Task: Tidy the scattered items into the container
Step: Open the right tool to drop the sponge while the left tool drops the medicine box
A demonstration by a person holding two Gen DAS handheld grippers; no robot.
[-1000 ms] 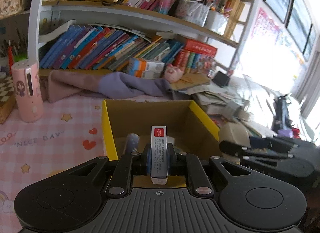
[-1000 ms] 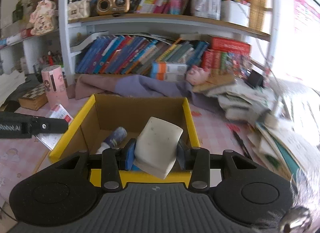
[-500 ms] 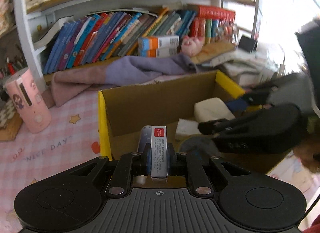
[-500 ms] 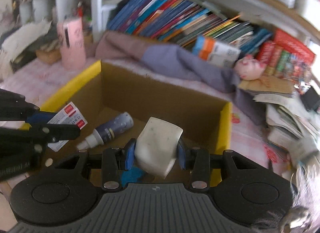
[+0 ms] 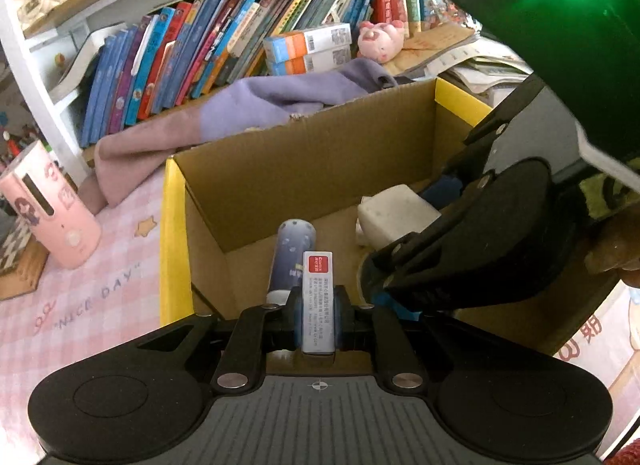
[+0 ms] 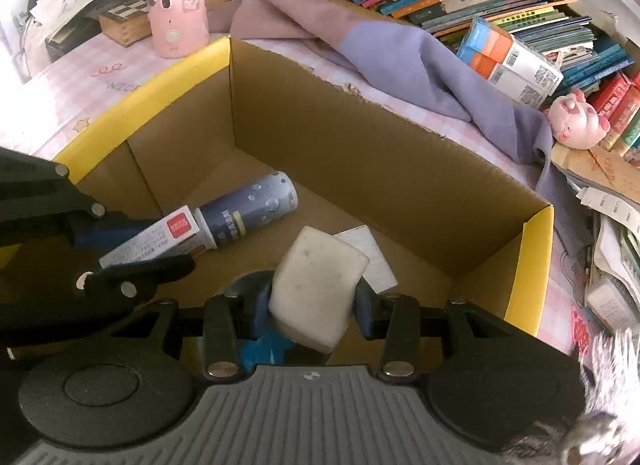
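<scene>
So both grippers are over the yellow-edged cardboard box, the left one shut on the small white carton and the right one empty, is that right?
Not quite: the right gripper is not empty. The right wrist view shows it shut on a white block. The rest stands: both are over the cardboard box, and the left gripper is shut on the small white carton.

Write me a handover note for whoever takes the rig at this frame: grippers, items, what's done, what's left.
Left gripper: shut on the small white box with a red label, held over the cardboard box.
Right gripper: shut on the white block, also over the box.
Done: the dark spray bottle and a white card lie on the box floor.
Left: release both held items inside, then check the table for more.
</scene>
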